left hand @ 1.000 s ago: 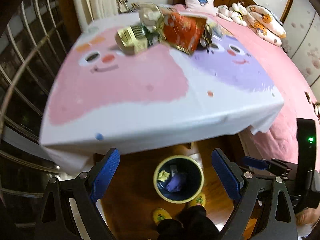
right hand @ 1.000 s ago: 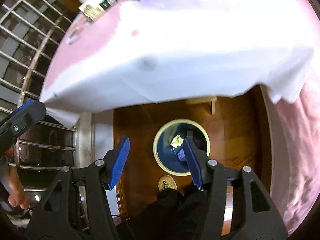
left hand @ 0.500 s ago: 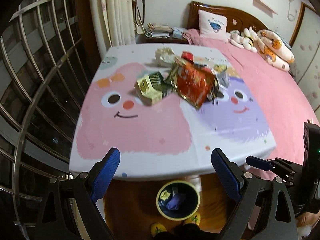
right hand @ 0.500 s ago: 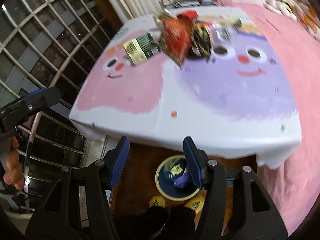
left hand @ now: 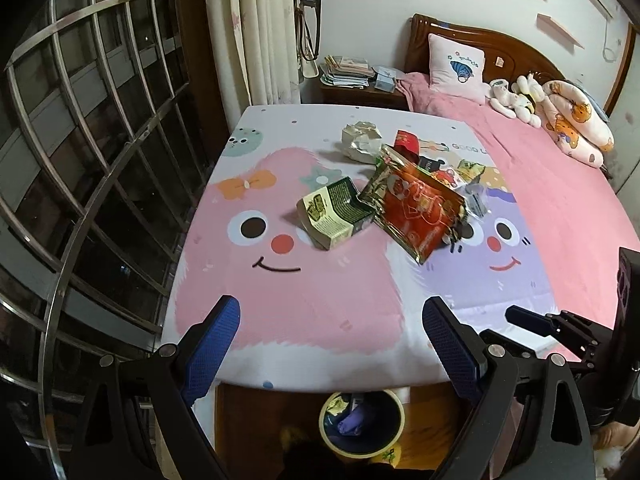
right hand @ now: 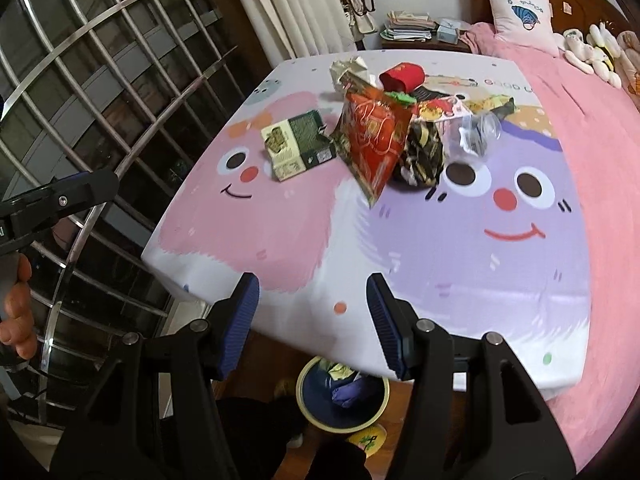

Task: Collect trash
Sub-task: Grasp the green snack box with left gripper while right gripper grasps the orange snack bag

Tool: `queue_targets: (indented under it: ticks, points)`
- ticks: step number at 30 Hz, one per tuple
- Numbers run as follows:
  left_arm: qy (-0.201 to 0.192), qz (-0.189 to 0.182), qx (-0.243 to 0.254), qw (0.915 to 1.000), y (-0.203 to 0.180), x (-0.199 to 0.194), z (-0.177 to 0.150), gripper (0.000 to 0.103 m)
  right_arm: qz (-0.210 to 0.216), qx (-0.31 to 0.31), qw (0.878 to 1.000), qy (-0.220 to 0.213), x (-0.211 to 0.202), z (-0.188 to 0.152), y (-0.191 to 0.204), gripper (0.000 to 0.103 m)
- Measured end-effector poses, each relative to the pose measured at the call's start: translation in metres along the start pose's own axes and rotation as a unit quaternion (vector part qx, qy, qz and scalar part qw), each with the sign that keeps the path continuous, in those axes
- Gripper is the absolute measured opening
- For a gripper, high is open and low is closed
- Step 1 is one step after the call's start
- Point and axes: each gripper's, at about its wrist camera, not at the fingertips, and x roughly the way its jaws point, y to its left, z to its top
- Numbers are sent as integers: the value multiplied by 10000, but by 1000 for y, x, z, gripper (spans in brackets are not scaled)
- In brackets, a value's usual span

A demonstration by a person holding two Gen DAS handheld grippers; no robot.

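A heap of trash lies at the far middle of the table (left hand: 288,320): a green and cream carton (left hand: 334,213) (right hand: 298,145), a red snack bag (left hand: 420,210) (right hand: 374,136), a crumpled paper ball (left hand: 362,141), a red cup (right hand: 402,76) and several small wrappers. A blue bin with a yellow rim (left hand: 362,424) (right hand: 342,394) stands on the floor under the near table edge and holds some trash. My left gripper (left hand: 331,348) is open and empty above the near edge. My right gripper (right hand: 312,322) is open and empty there too.
The table wears a pink and purple cartoon cloth (right hand: 500,208). A barred window (left hand: 80,160) runs along the left. A pink bed (left hand: 560,184) with pillows and plush toys adjoins the table on the right. A nightstand with papers (left hand: 348,74) stands behind. Yellow slippers (right hand: 366,438) show by the bin.
Both grippers have tilted up from over the bin to face the table top. The trash heap is now in full view. Both stay open and empty.
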Motion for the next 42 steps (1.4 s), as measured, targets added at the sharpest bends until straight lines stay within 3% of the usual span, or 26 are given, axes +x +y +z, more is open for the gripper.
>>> queue_targets:
  ticks: [6, 12, 20, 31, 40, 42]
  points:
    - [192, -243, 160, 9994, 22, 53, 42, 94, -349, 167, 9992, -64, 22, 27, -8, 53]
    - [479, -573, 597, 9954, 47, 133, 99, 94, -854, 894, 9923, -118, 53, 68, -24, 53]
    - [1143, -1108, 1411, 9771, 49, 245, 153, 91, -1593, 1169, 9801, -188, 90, 123, -41, 53]
    - [1813, -1543, 1930, 9519, 30, 334, 161, 81, -1487, 758, 9858, 172, 145, 158, -52, 53]
    - [2042, -1781, 2015, 9413, 25, 353, 154, 72, -774, 640, 9942, 372, 153, 154, -32, 49]
    - [2061, -1821, 2005, 9403, 24, 351, 151, 70, -795, 625, 9937, 480, 160, 149, -29, 49]
